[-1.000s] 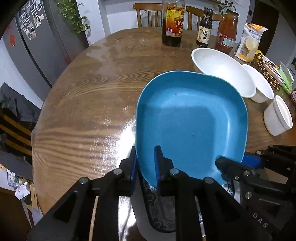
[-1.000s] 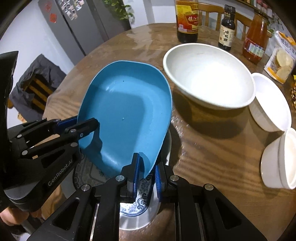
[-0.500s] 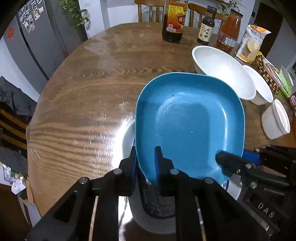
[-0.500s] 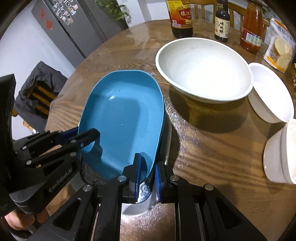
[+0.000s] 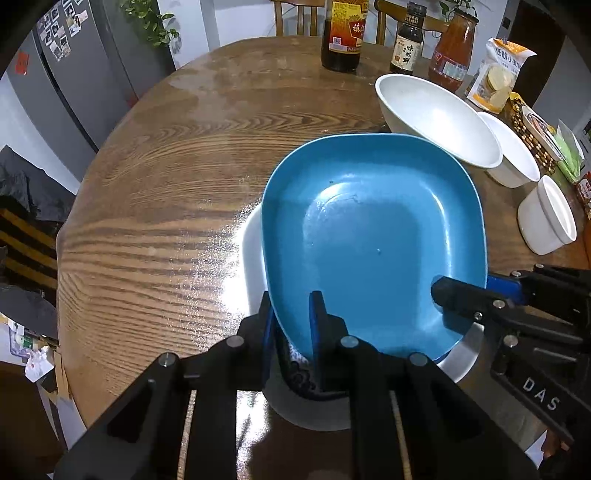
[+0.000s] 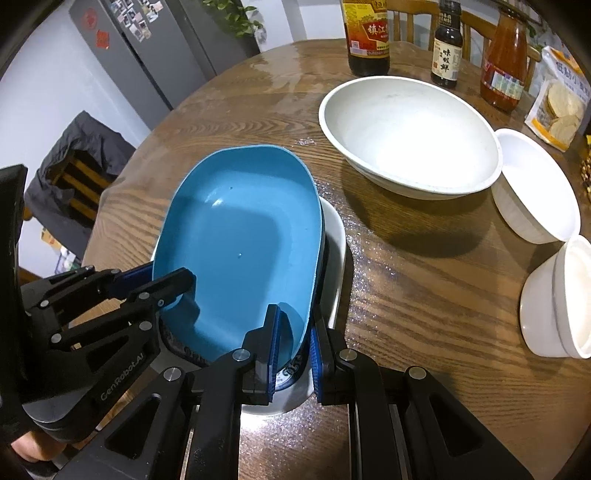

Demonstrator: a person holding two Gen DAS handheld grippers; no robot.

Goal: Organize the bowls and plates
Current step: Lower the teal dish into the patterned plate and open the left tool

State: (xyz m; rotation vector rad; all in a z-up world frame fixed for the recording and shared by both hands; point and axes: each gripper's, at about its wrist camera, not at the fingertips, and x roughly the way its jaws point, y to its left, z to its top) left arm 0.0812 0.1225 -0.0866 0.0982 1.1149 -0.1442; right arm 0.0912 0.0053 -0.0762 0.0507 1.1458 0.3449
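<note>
Gleaming round wooden table (image 5: 177, 192) beside grey fridge (image 6: 147, 55).

left claw (image 5: 291, 314) clamped, right claw (image 6: 293, 325) clamped

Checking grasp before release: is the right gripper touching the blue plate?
Touching. In the right wrist view, the right gripper has one finger on each face of the blue plate rim, clamping it.

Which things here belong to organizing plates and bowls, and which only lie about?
Job: blue plate, white patterned plate, large white bowl, medium white bowl, small stacked bowls.
Lying about: three bottles, cracker bag.
</note>
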